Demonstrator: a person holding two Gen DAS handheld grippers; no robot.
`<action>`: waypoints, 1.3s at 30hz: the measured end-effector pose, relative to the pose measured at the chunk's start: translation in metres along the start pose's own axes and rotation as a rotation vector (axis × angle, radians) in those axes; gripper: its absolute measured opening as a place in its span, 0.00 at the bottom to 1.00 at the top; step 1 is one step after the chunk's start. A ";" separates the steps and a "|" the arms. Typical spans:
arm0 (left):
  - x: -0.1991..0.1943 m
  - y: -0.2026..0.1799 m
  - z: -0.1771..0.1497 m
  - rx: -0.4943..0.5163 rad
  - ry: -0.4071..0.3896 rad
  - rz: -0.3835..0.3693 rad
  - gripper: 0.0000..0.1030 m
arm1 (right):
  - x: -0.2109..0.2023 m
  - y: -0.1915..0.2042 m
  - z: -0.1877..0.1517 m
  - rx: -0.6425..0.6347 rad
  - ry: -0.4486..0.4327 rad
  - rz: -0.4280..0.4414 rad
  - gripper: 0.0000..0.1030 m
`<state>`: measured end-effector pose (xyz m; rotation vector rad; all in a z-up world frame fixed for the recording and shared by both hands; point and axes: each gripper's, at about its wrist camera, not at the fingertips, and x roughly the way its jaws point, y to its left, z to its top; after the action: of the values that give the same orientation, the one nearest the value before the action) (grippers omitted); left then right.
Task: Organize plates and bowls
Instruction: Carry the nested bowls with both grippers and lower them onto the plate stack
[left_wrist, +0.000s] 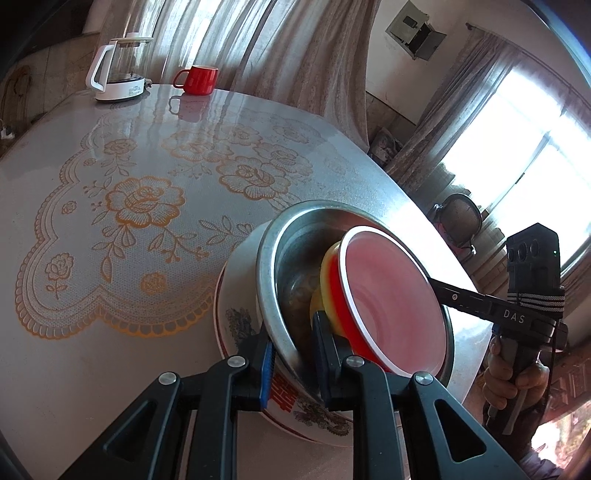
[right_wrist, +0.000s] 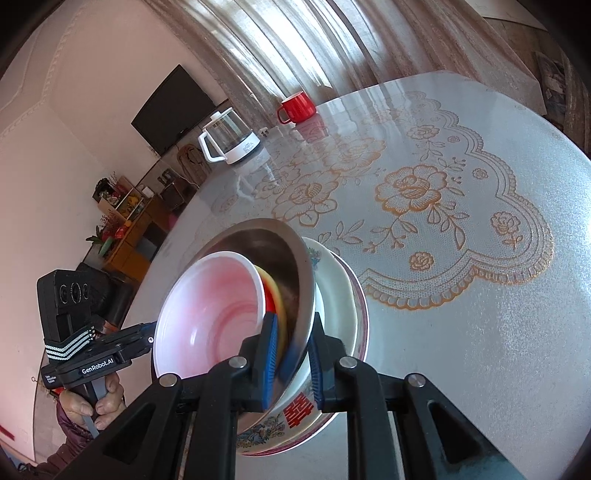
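A nested stack of bowls sits tilted low over the table near its edge. The outermost is a white porcelain bowl (left_wrist: 238, 284) (right_wrist: 334, 295) with flowers and a red character. Inside it sit a steel bowl (left_wrist: 295, 243) (right_wrist: 266, 243), then a yellow bowl (left_wrist: 327, 266) (right_wrist: 276, 291), then a red bowl with a pink inside (left_wrist: 388, 288) (right_wrist: 214, 302). My left gripper (left_wrist: 295, 363) (right_wrist: 147, 338) is shut on the near rims of the steel and porcelain bowls. From the opposite side my right gripper (right_wrist: 293, 360) (left_wrist: 443, 290) clamps the same two rims. I cannot tell whether the stack touches the table.
The round table (left_wrist: 110, 350) (right_wrist: 480, 350) has a glossy cover with a gold flower pattern. A glass kettle on a white base (left_wrist: 118, 70) (right_wrist: 231, 138) and a red mug (left_wrist: 197, 79) (right_wrist: 297, 107) stand at its far side. Curtains hang behind them.
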<state>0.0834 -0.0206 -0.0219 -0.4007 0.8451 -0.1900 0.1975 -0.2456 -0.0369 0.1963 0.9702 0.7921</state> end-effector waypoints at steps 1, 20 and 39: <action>0.000 -0.001 0.000 0.002 -0.002 -0.001 0.20 | 0.001 -0.001 0.000 0.003 0.000 -0.001 0.16; -0.003 -0.007 -0.006 0.052 -0.072 0.051 0.23 | -0.004 0.004 -0.007 -0.038 -0.039 -0.033 0.16; -0.010 -0.017 -0.016 0.120 -0.127 0.112 0.28 | -0.009 0.007 -0.015 -0.016 -0.050 -0.031 0.17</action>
<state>0.0647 -0.0368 -0.0179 -0.2495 0.7246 -0.1091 0.1794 -0.2495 -0.0362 0.1859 0.9177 0.7632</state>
